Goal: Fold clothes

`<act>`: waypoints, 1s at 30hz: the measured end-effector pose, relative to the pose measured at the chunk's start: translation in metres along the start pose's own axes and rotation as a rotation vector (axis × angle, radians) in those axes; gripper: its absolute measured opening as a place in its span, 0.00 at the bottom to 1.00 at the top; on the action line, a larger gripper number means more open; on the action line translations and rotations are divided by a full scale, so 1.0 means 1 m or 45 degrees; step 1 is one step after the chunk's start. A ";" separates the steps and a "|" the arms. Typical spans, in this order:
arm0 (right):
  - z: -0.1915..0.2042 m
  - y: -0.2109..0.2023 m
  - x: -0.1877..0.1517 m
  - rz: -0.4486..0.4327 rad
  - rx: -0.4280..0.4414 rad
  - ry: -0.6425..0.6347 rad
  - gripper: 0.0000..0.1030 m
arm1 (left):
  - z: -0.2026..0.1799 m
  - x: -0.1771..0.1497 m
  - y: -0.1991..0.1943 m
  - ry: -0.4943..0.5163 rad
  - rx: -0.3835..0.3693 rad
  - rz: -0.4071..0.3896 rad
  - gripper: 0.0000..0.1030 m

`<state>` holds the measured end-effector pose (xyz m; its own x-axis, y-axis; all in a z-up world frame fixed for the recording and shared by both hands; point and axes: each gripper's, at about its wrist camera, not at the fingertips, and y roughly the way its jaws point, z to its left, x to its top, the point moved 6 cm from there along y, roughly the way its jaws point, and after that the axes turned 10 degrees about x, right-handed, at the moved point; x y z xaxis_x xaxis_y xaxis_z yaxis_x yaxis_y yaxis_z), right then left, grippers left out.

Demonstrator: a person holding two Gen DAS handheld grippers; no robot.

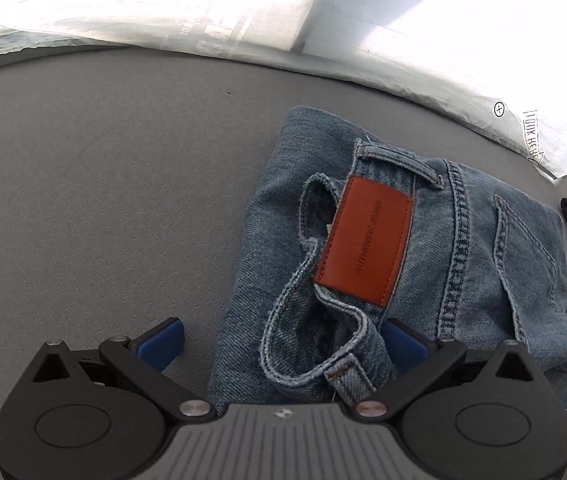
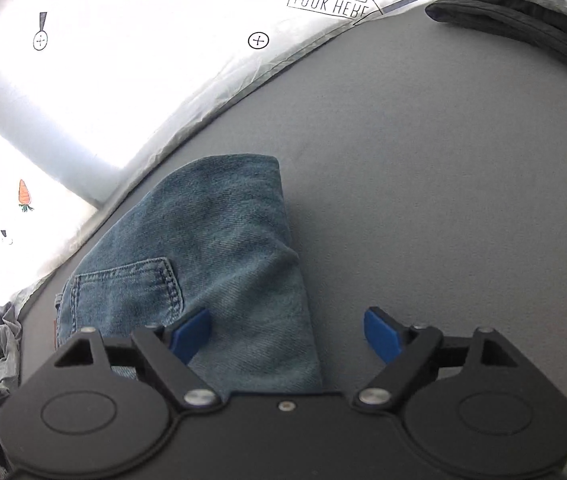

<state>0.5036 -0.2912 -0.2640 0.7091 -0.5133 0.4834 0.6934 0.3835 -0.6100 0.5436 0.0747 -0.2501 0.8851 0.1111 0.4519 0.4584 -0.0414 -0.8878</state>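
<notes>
Both my left tongs (image 1: 283, 338) and right tongs (image 2: 288, 334) gape apart, gripping nothing, over the folded jeans (image 1: 403, 248). If a blue pad snags the loose waistband (image 1: 311, 320), the fold on the grey surface (image 1: 103, 200) could drag open

Left hand-held gripper (image 1: 283, 340) spread, right hand-held gripper (image 2: 287, 334) spread

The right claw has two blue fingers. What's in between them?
In the right wrist view, the right claw stands open over the folded jeans. Between its blue fingers lies the jeans' edge, then bare grey tabletop.
</notes>
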 end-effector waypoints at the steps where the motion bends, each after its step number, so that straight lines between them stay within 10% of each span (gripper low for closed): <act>1: 0.000 0.007 0.005 -0.006 0.025 0.012 0.91 | 0.000 0.000 0.000 -0.009 -0.007 -0.001 1.00; 12: 0.043 0.065 0.026 0.066 0.077 -0.153 0.73 | -0.014 -0.004 -0.003 -0.169 -0.071 0.004 0.95; 17: 0.084 0.048 0.007 0.083 -0.073 -0.429 0.24 | -0.019 -0.001 -0.025 -0.192 0.002 -0.103 0.43; 30: 0.146 -0.112 0.021 -0.353 0.039 -0.497 0.19 | -0.074 0.043 -0.149 -0.116 -0.201 -0.433 0.24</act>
<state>0.4591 -0.2330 -0.0938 0.4877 -0.2749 0.8286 0.8626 0.2980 -0.4088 0.5191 0.0117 -0.0919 0.6730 0.2326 0.7021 0.7375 -0.1382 -0.6611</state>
